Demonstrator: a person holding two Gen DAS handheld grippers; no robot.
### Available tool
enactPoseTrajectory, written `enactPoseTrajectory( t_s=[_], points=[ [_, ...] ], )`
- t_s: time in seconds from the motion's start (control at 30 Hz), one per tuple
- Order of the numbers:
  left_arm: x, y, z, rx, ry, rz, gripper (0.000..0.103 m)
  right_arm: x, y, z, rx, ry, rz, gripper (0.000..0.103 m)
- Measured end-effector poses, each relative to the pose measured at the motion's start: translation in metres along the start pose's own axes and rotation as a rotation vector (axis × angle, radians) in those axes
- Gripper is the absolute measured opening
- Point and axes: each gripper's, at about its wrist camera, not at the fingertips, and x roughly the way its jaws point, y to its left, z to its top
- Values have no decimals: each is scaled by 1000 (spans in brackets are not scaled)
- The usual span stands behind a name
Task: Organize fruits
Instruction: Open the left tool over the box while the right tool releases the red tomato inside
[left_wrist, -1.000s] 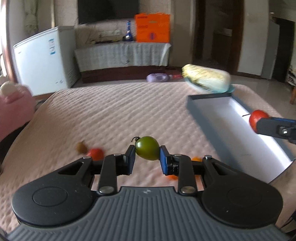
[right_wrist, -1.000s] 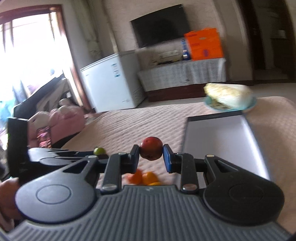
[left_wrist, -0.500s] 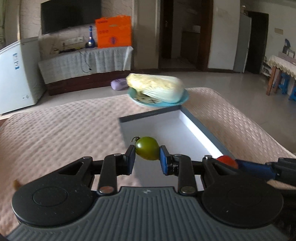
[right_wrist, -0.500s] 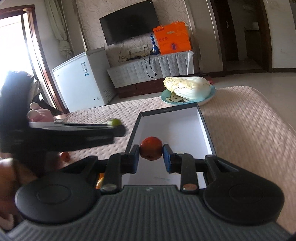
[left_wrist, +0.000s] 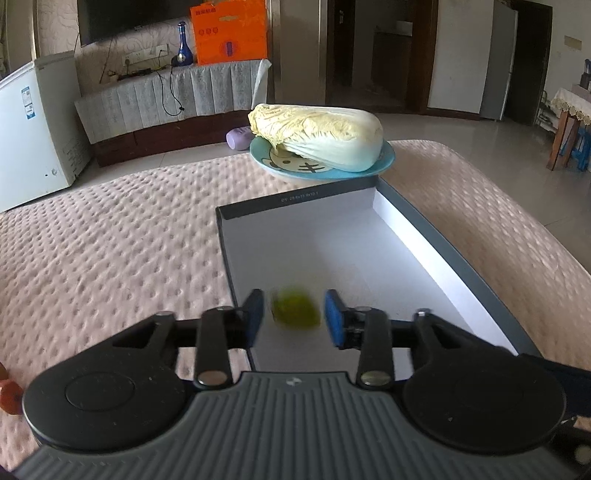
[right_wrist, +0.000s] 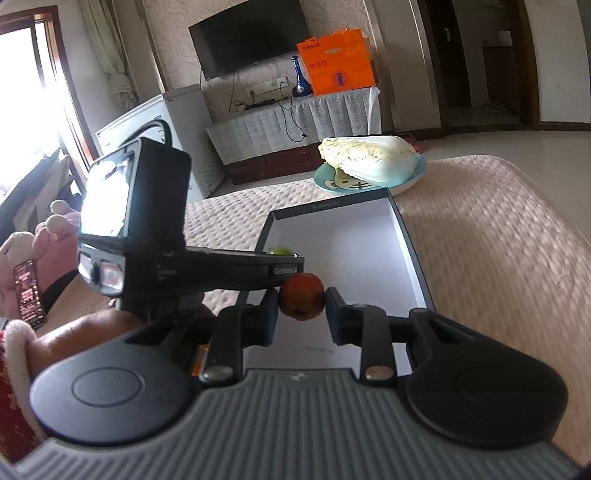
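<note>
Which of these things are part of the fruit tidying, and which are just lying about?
Part of the job:
- small green round fruit, blurred, loose between the left tongs, whose jaws have just been opening
- small red round fruit, gripped in the right tongs
- shallow grey-rimmed white box

Lying about:
- pale napa cabbage on a blue cartoon plate
- orange carton
- white chest freezer

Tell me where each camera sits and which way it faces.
Left wrist: on the left tongs, looking down along their open fingers, just parted, into the box; green fruit loose between them.
Right wrist: on the right tongs, shut on a red fruit, facing the box; the left tongs and a hand show at left.
Both share the box, the cabbage and its plate.
</note>
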Motion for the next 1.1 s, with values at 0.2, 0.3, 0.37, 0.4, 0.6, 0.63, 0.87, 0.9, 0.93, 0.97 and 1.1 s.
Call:
enactPoseTrajectory(
  t_s=[0.2,0.3,0.37,0.4,0.6,0.63,0.87,0.9,0.93,0.97,1.1],
  points=[
    [-33,11,-3,1,-45,-7,56,14,-4,1,31,1,-54,31],
    [-61,26,-7,-8,-77,-19,57,25,0,0,18,13,-70,31],
    [-79,36,-12,-9,-88,-13,58,33,1,1,20,17,-87,31],
    [-90,43,-16,-7,-91,-12,59,37,1,1,26,22,-96,31],
    [-144,89,-48,-54,-105,27,59,55,3,0,41,57,-131,32],
    [-150,97,-55,-74,-102,38,59,57,4,-1,45,60,-140,32],
    [-169,136,-101,-140,-59,101,59,62,8,-4,34,63,-185,63],
    [-169,141,-105,-144,-54,103,59,59,10,-4,24,49,-195,62],
    [-169,144,-107,-142,-53,102,59,55,11,-4,21,37,-196,63],
    [-168,147,-109,-136,-55,113,59,51,13,-4,16,22,-191,63],
    [-164,158,-110,-157,-68,149,59,22,37,-8,-51,-39,-118,62]
  ],
)
